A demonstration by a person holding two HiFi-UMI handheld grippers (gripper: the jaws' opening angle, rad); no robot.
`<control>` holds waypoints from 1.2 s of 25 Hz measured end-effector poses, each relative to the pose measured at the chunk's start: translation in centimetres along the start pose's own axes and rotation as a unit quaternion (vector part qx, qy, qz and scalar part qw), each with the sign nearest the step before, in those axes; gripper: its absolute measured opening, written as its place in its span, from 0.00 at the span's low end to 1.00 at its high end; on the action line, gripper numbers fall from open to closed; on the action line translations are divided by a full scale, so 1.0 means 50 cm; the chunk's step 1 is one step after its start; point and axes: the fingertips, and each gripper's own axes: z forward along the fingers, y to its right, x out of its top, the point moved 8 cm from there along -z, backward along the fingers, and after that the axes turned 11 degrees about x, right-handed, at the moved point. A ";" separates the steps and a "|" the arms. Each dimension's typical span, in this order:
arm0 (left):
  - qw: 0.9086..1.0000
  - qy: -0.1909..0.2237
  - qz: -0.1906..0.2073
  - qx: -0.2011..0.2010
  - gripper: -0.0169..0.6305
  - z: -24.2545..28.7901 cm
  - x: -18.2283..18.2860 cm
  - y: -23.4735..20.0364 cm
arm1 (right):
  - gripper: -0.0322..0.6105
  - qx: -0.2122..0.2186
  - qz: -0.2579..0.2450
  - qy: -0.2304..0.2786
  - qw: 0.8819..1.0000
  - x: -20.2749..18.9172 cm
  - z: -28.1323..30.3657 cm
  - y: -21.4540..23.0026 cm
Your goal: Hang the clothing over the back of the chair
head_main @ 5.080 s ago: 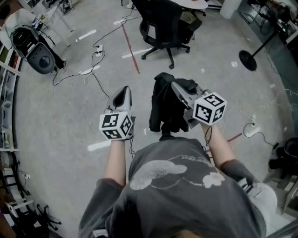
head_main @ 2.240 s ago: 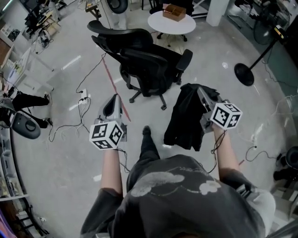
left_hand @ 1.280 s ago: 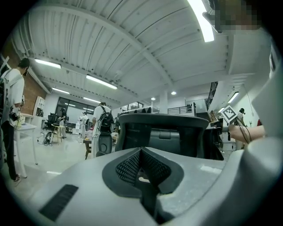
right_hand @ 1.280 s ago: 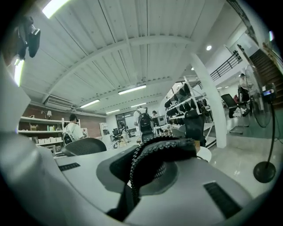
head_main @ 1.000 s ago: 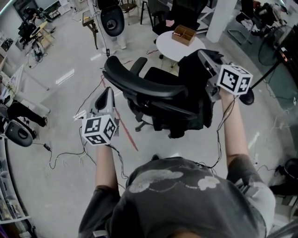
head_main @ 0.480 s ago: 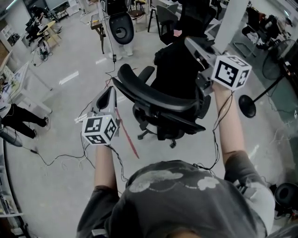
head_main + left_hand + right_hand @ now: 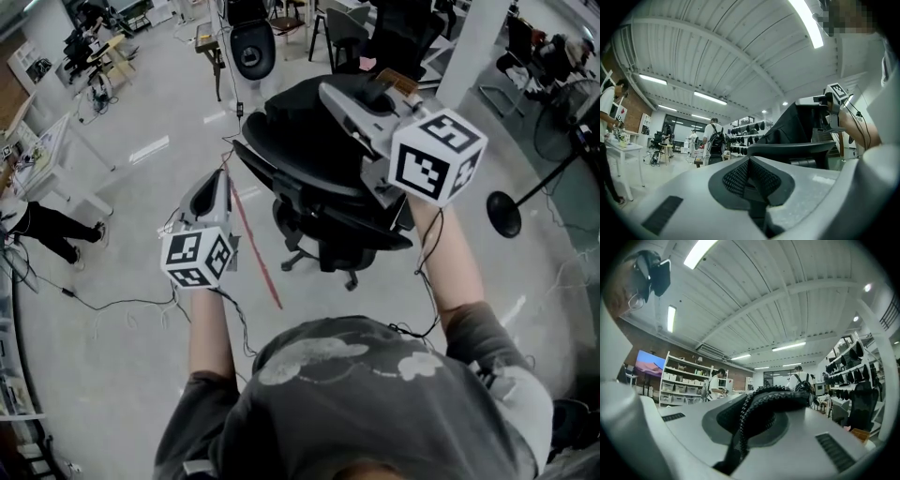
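In the head view, soft black clothing (image 7: 281,105) is seen bunched over the curved top edge of the black chair (image 7: 319,202), pinched by the right hand-held gripper (image 7: 330,94), a smooth grey wedge ending in a marker cube. The left hand-held gripper (image 7: 221,178) is held beside the chair, apart from it. Half a second earlier the garment hung lower, beyond the backrest. It has since been raised and carried leftward above it. Its long axis is laid roughly along the backrest's top edge.

In the left gripper view, mesh-textured pads are pressed together with nothing between them.

In the right gripper view, the jaws are clamped on a ribbed black fold of the clothing.
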 end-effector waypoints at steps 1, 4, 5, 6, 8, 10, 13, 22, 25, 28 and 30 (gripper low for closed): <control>1.000 0.000 0.000 0.002 0.03 -0.010 0.000 0.005 | 0.05 0.002 -0.003 -0.002 1.000 -0.003 -0.002 -0.015; 1.000 0.002 0.001 0.008 0.03 -0.045 0.000 0.025 | 0.05 0.020 0.009 -0.003 1.000 -0.021 -0.007 -0.068; 1.000 0.003 0.002 0.010 0.03 -0.057 0.001 0.032 | 0.05 0.025 0.011 -0.005 1.000 -0.028 -0.009 -0.086; 1.000 0.004 0.002 0.012 0.03 -0.069 0.002 0.039 | 0.05 0.030 0.012 -0.009 0.999 -0.034 -0.010 -0.105; 1.000 0.005 0.000 0.015 0.03 -0.096 0.005 0.053 | 0.05 0.037 0.004 -0.024 0.999 -0.045 -0.013 -0.145; 1.000 0.003 -0.001 0.018 0.03 -0.128 0.007 0.065 | 0.05 0.043 -0.009 -0.043 0.998 -0.056 -0.013 -0.187; 1.000 -0.001 0.002 0.026 0.03 -0.171 0.001 0.083 | 0.05 0.054 -0.033 -0.064 0.996 -0.074 -0.013 -0.238; 0.998 -0.009 0.006 0.063 0.03 -0.283 0.007 0.089 | 0.05 0.089 -0.080 -0.091 0.989 -0.098 -0.024 -0.364; 0.997 -0.008 0.011 0.072 0.03 -0.320 0.020 0.100 | 0.05 0.103 -0.092 -0.102 0.985 -0.104 -0.034 -0.410; 0.997 -0.008 0.015 0.078 0.03 -0.367 0.021 0.121 | 0.05 0.112 -0.095 -0.100 0.984 -0.113 -0.050 -0.456; 0.996 -0.008 0.017 0.083 0.03 -0.401 0.017 0.132 | 0.05 0.121 -0.096 -0.099 0.983 -0.121 -0.063 -0.489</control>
